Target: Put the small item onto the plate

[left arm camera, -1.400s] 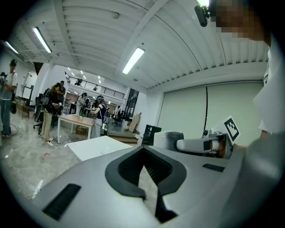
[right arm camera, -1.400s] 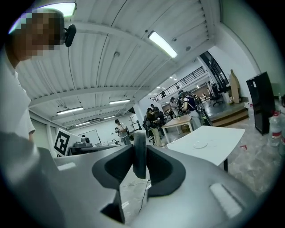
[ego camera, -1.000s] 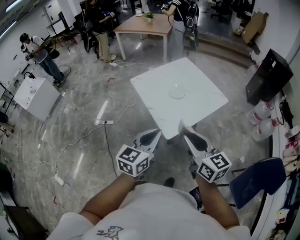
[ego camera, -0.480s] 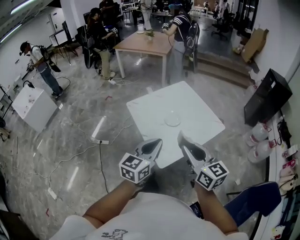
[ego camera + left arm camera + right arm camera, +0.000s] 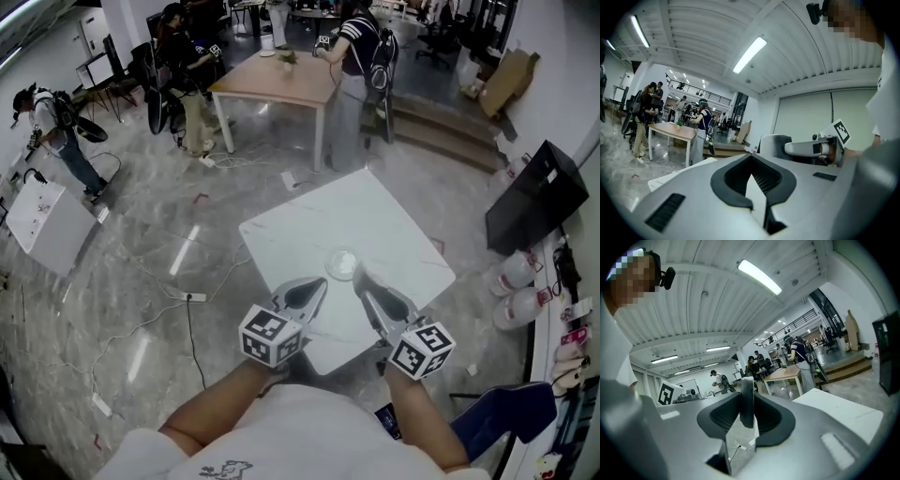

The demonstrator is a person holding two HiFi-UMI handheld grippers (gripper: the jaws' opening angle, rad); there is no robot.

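A clear glass plate (image 5: 343,263) lies on the white square table (image 5: 309,225). Both grippers are held level over the table's near edge, just short of the plate. The right gripper (image 5: 360,273) is shut on a small flat grey item (image 5: 746,404), which stands upright between its jaws (image 5: 746,383); in the head view the item is too small to make out. My left gripper (image 5: 319,282) is shut, its tips meeting with nothing between them (image 5: 751,157). The plate is hidden in both gripper views.
A wooden table (image 5: 277,82) with several people around it stands at the back. A black box (image 5: 534,197) and large bottles (image 5: 516,272) are at the right, with a blue chair (image 5: 506,412) near my right. A power strip and cables (image 5: 187,297) lie on the floor at the left.
Both grippers have travelled forward together to the white table; their tips now reach over its near edge, close to the plate. The jaws look unchanged.
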